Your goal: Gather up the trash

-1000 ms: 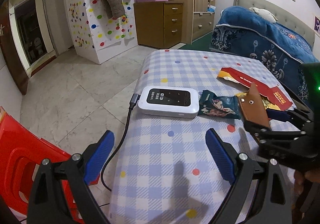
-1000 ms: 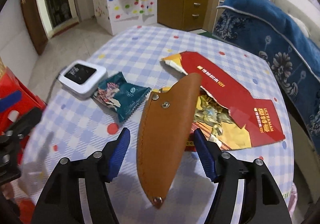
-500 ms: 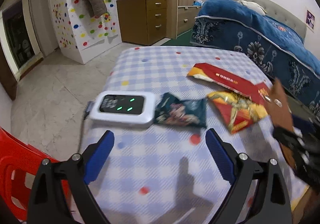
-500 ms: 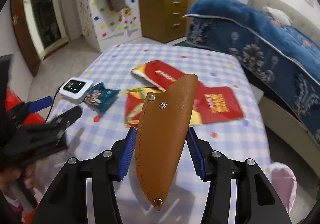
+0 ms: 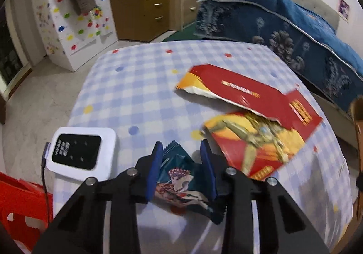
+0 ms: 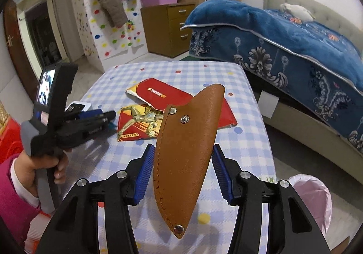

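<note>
My left gripper is shut on a dark teal snack wrapper on the checked table. My right gripper is shut on a brown leather sheath and holds it upright above the table's near end. A long red packet and a red-and-yellow wrapper lie on the table to the right of the teal one. Both also show in the right wrist view, the red packet and the red-and-yellow wrapper. The left gripper shows there too.
A white device with a black screen and cable sits at the table's left edge. A bin with a pink liner stands on the floor right of the table. A blue-covered bed runs along the right. A red stool stands at the lower left.
My left gripper moved forward and closed from wide open onto the teal wrapper. My right gripper has drawn back and up from the table with the sheath held.
</note>
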A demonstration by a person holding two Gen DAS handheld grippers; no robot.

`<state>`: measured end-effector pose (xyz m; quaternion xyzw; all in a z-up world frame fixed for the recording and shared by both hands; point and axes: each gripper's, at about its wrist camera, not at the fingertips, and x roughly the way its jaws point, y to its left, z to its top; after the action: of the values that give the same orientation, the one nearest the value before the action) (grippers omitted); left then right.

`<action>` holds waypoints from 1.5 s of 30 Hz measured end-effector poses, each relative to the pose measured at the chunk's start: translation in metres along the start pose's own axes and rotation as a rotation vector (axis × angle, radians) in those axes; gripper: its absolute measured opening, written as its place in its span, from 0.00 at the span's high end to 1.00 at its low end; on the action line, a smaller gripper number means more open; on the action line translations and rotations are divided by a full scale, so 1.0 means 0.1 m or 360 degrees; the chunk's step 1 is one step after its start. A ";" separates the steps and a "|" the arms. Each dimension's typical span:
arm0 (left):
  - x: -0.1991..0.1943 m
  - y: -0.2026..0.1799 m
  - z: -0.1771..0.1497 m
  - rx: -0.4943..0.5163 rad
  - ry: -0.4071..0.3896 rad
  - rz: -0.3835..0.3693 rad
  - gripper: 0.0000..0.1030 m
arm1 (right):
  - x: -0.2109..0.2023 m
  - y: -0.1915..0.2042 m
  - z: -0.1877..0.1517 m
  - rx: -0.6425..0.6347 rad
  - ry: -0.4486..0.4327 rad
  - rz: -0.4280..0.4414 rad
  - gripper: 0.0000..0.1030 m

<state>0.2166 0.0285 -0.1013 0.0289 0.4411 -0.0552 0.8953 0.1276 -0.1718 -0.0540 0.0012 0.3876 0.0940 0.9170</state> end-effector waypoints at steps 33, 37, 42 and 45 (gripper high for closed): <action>-0.96 -0.10 -1.24 -0.0063 0.0098 -0.0373 0.27 | -0.54 -0.14 -0.42 0.0081 -0.0053 0.0025 0.49; -0.83 -0.17 -1.10 -0.0054 0.0093 -0.0444 0.23 | -0.55 -0.18 -0.43 0.0100 -0.0057 0.0010 0.49; -0.78 -0.32 -0.96 0.0000 0.0067 -0.0405 0.23 | -0.56 -0.25 -0.47 0.0124 -0.0053 -0.0005 0.49; -0.87 -0.41 -1.01 0.0103 0.0061 -0.0271 0.23 | -0.57 -0.29 -0.48 0.0134 -0.0059 -0.0015 0.49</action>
<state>0.0793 0.0043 -0.0935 0.0214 0.4570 -0.1448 0.8774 0.0590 -0.2133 -0.0492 0.0396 0.3742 0.0733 0.9236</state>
